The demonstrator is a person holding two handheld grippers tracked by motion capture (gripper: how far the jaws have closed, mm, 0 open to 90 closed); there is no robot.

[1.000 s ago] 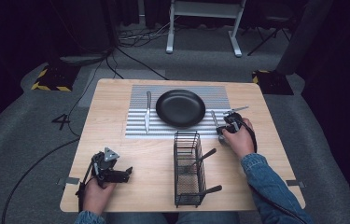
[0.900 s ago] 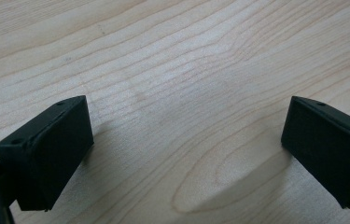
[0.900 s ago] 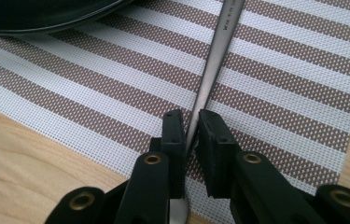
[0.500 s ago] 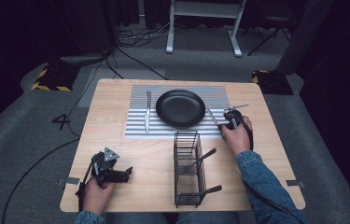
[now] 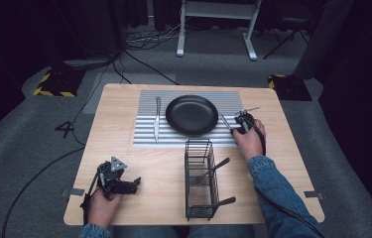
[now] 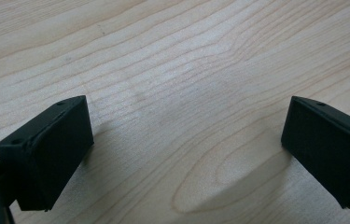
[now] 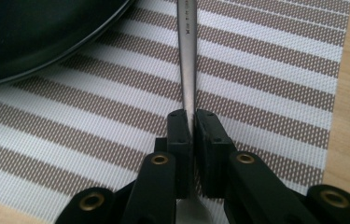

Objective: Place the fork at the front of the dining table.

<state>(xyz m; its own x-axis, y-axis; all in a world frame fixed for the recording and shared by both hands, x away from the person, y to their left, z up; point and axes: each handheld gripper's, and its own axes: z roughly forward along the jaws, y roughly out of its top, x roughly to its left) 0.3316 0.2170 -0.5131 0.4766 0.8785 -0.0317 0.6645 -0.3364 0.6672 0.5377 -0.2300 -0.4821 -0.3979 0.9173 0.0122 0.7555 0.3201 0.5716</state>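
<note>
My right gripper is shut on the thin handle of a silver piece of cutlery. It holds it low over the striped placemat, just right of the black plate. The handle runs on past the jaws, and its wider end shows behind them. My left gripper lies open on the bare wood near the table's front left corner, with nothing between its jaws.
A table knife lies on the placemat left of the plate. A black wire basket with black-handled utensils stands at the front middle of the wooden table, between the two hands.
The right hand has shifted slightly away from the person, toward the plate's right side, taking the cutlery along. The left gripper has stayed still.
</note>
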